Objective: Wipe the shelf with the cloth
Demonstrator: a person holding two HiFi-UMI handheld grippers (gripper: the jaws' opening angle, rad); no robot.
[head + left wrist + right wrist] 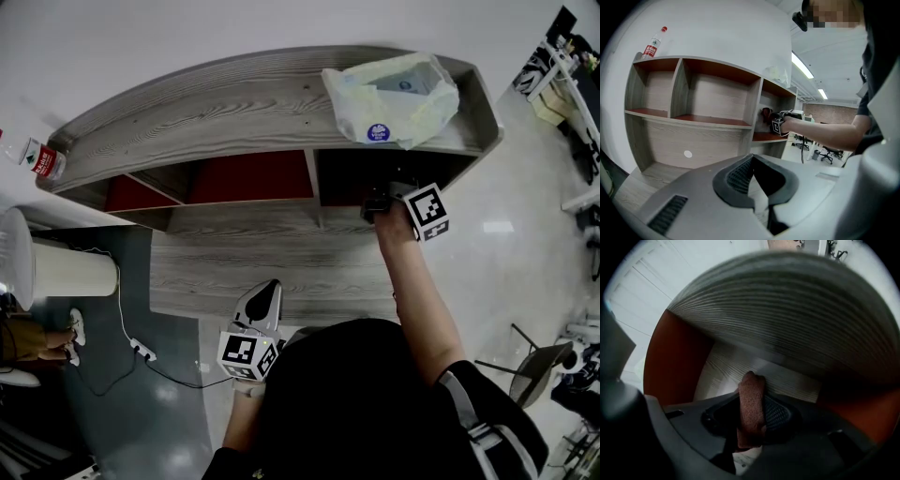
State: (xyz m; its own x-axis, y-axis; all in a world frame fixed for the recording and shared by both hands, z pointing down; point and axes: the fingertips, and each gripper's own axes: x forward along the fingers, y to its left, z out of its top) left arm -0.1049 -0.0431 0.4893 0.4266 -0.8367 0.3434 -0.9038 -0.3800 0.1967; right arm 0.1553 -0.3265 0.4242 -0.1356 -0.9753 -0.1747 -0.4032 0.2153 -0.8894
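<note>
The wood-grain shelf unit (234, 103) has red-lined compartments. My right gripper (377, 201) reaches into the upper right compartment and is shut on a reddish-brown cloth (751, 394). In the right gripper view the cloth stands folded between the jaws of the right gripper (752, 417), close to the compartment's pale back panel (731, 366). The left gripper view shows the shelf unit (712, 119) from the front, with the right gripper (769, 117) and the cloth (766, 112) in that compartment. My left gripper (265, 298) hangs low near my body, shut and empty, with the same gripper (753, 161) apart from the shelf.
A pale plastic bag (394, 98) lies on the shelf's top at the right. A bottle (42, 159) lies at the top's left end. A white bin (70, 267) and a power strip with cable (141, 350) are on the floor at left. Office chairs (829, 154) stand beyond the shelf's right end.
</note>
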